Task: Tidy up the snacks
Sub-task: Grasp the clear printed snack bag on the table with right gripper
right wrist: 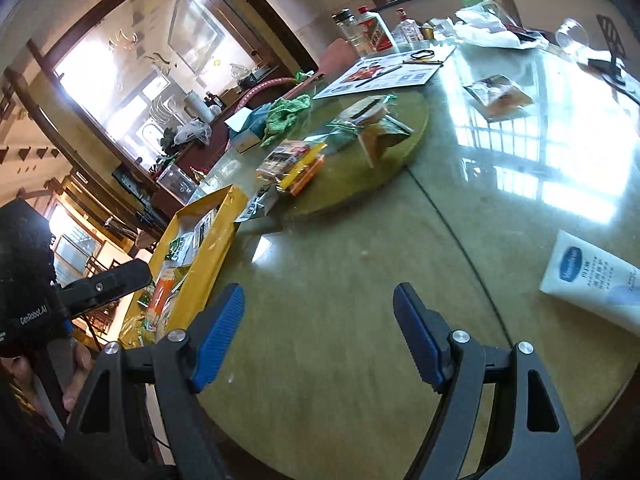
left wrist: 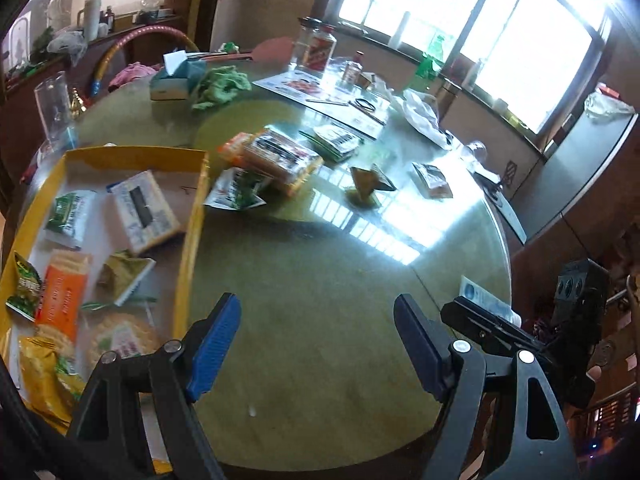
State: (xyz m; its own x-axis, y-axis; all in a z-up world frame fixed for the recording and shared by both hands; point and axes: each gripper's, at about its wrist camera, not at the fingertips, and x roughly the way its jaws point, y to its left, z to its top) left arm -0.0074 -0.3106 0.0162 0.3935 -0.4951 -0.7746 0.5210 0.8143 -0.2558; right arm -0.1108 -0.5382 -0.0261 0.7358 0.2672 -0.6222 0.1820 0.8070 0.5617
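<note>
Inside yellow tray (left wrist: 197, 216), crinkly snack packets (left wrist: 64, 298)

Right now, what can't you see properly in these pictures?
- Yellow box, right wrist view: its near wall hides most snacks inside.
- Snack pile, left wrist view: blurred, labels unreadable.
- White tube, right wrist view: cut off by the picture edge.

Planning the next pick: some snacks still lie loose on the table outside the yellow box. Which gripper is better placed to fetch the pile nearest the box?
Probably the left gripper: open and empty, with the pile ahead and the yellow box beside it.
</note>
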